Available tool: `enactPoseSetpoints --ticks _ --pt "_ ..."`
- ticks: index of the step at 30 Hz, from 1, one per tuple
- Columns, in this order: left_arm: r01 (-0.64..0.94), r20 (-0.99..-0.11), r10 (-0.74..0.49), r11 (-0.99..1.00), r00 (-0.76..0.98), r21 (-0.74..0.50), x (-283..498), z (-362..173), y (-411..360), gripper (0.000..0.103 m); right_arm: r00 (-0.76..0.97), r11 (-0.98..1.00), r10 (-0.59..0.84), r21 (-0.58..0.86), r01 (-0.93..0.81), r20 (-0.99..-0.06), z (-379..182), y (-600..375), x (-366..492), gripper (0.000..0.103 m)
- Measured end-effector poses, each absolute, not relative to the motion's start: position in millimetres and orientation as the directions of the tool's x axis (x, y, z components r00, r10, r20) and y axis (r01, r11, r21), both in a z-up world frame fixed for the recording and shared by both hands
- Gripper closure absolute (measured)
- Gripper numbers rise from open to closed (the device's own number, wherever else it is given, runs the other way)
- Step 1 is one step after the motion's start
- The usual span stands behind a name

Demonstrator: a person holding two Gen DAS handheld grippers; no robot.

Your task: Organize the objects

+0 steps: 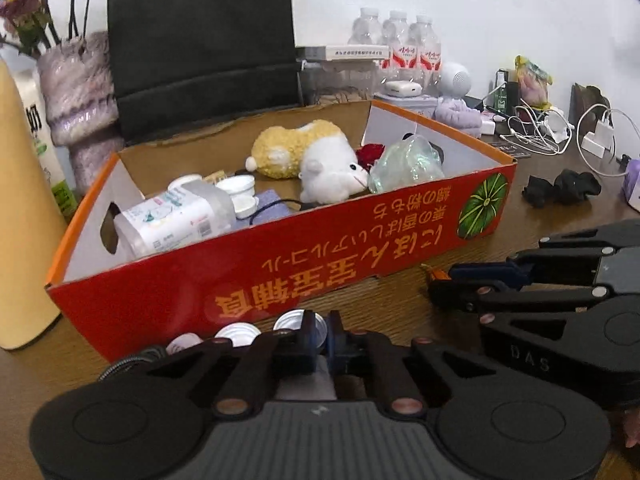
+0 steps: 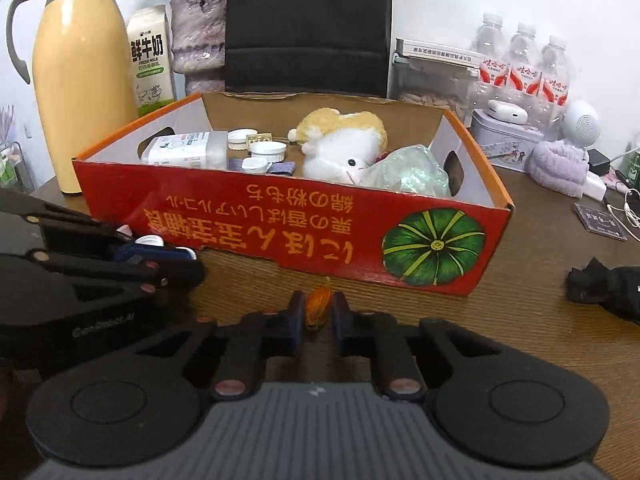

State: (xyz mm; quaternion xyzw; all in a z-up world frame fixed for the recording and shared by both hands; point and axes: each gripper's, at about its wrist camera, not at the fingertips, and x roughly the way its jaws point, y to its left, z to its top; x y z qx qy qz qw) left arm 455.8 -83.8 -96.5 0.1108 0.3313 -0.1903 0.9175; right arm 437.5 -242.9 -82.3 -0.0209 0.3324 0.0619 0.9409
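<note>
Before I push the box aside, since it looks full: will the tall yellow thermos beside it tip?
Possibly. The yellow thermos stands tall and narrow by the red box, so a shove up high could topple it. It is probably heavy if filled, which these views cannot show.

Each claw, left (image 1: pixel 322 334) and right (image 2: pixel 318 314), is matte black with navy fingertip pads, copper-coloured pivot pins, round side discs and a ribbed grey base bearing a small white mark.
</note>
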Motion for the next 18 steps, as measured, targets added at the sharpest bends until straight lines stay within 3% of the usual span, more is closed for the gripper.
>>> enactPoseSetpoints --ticks 6,13,18 --pt "0.425 -0.597 -0.309 0.903 0.741 0.06 427.8 -75.1 -83.3 0.1 0.778 0.995 0.059 -0.028 -0.099 -0.626 -75.5 -245.0 429.6 0.089" --pt "0.426 -0.411 -0.424 0.9 0.807 -0.094 315.5 -3.6 -39.3 0.101 0.863 0.996 0.084 0.015 -0.088 -0.498 -28.7 -252.6 332.4 0.089" --pt "0.421 -0.372 -0.445 0.895 0.815 -0.148 232.4 8.5 -19.6 0.101 0.895 0.993 0.108 0.001 -0.12 -0.433 -6.6 -250.1 248.9 0.089"
